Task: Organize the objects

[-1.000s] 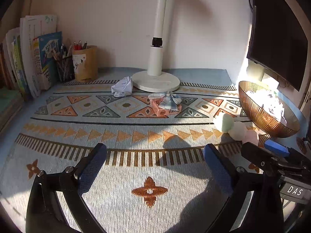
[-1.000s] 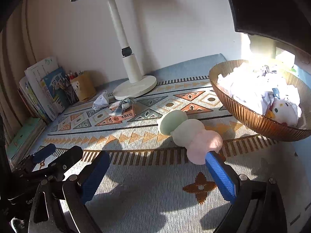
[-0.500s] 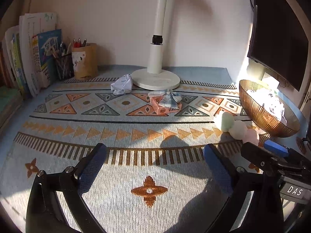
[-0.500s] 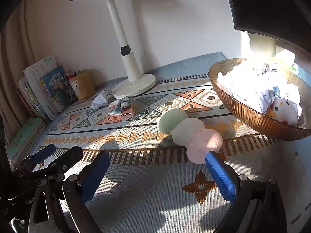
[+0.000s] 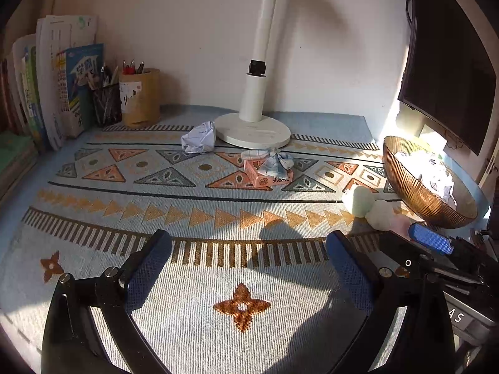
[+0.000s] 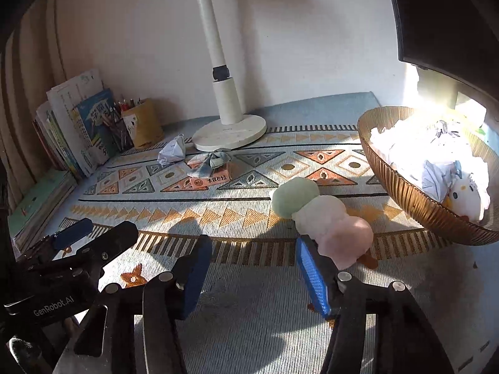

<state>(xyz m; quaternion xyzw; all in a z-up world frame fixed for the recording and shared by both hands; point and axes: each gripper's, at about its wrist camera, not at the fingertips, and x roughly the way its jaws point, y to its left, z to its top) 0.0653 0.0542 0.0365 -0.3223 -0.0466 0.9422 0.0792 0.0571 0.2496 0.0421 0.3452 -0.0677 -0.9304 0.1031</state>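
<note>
Right gripper's jaws closing

The right gripper (image 6: 252, 261) has narrowed from its wide spread of a second ago and its jaws are closing, with only the patterned mat (image 6: 249, 305) between the blue pads (image 6: 312, 275). The right pad now sits just left of the pastel plush skewer (image 6: 324, 218), where earlier it lay in front of the pink end.

Plain cream wall (image 5: 193, 31) behind a desk (image 5: 327, 121) covered by a patterned mat (image 5: 218, 218). Sunlight enters from the right, casting long shadows.
</note>
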